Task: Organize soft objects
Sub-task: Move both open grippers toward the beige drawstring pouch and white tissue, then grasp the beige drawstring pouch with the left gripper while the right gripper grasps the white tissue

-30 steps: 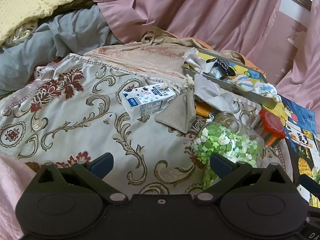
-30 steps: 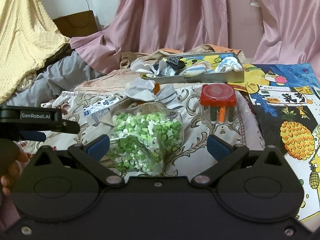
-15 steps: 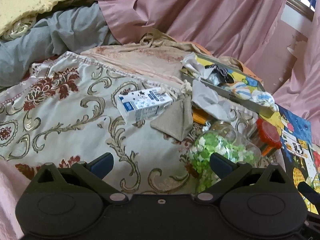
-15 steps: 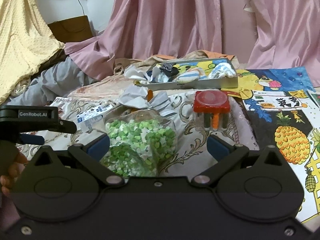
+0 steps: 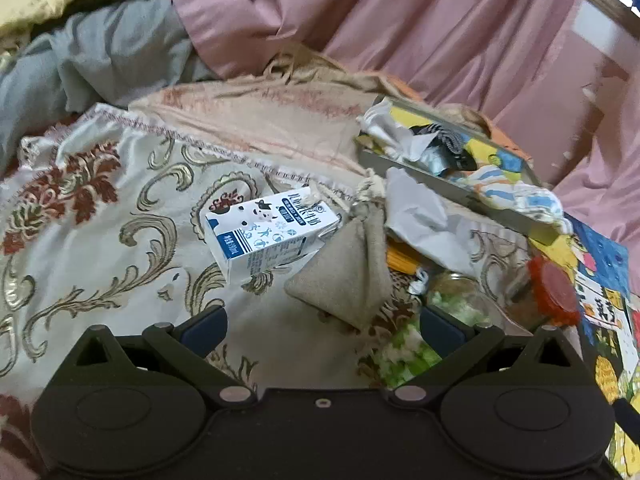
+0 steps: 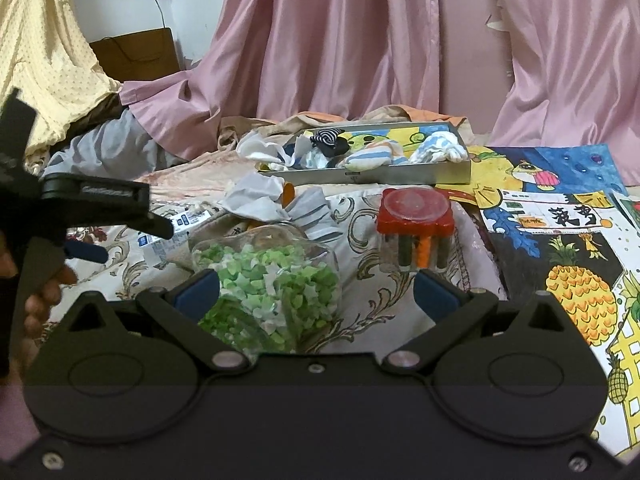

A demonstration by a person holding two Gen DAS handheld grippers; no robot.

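Left claw (image 5: 322,326) was wide open w/ nothing in it; beige pouch (image 5: 348,276) sat just ahead, milk box (image 5: 270,234) touching pouch's left edge. Right claw (image 6: 316,290) was open too, over the jar (image 6: 268,280).

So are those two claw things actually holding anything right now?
No. The left gripper and right gripper are both open and empty, above the cloth.

A home bedroom: patterned bedspread (image 5: 100,240), heaped bedding (image 5: 92,52) at ten o'clock, pink curtains (image 6: 340,40) at twelve, children's drawings (image 6: 560,232) at three.
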